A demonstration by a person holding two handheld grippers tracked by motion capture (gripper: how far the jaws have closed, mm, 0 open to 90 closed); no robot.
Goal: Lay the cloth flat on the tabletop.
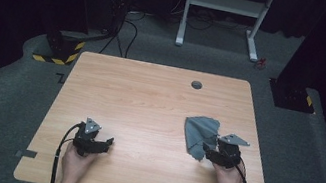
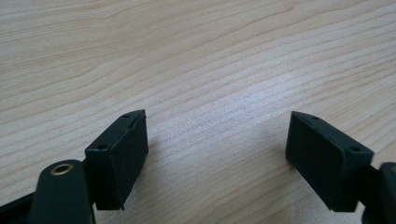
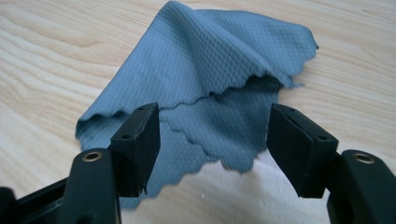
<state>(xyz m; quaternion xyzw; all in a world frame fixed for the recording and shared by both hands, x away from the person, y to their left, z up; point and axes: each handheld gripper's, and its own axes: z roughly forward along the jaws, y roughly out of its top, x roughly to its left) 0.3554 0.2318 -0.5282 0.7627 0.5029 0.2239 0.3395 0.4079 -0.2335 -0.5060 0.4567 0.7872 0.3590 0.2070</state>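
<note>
Cloth [image 1: 200,136], one blue-grey piece with scalloped edges, lies crumpled on the right near part of the table [image 1: 149,99], folded so that an upper layer covers part of a lower one; what sits under the fold is hidden. In the high view its near right edge is partly covered by the right gripper [image 1: 208,153], so whether they touch is hard to make out there. In the right gripper view the cloth [image 3: 201,79] spreads just beyond the right gripper [image 3: 212,144], whose two jaws stand wide apart with nothing between them but the cloth's near corner lying flat on the wood. One left gripper [image 1: 104,142] rests at the left near part, well apart from the cloth. In its own view the left gripper [image 2: 217,154] has its jaws spread wide over bare wood, empty. Both forearms are cut off at the bottom edge. A small dark round hole [image 1: 196,85] marks the far side.
</note>
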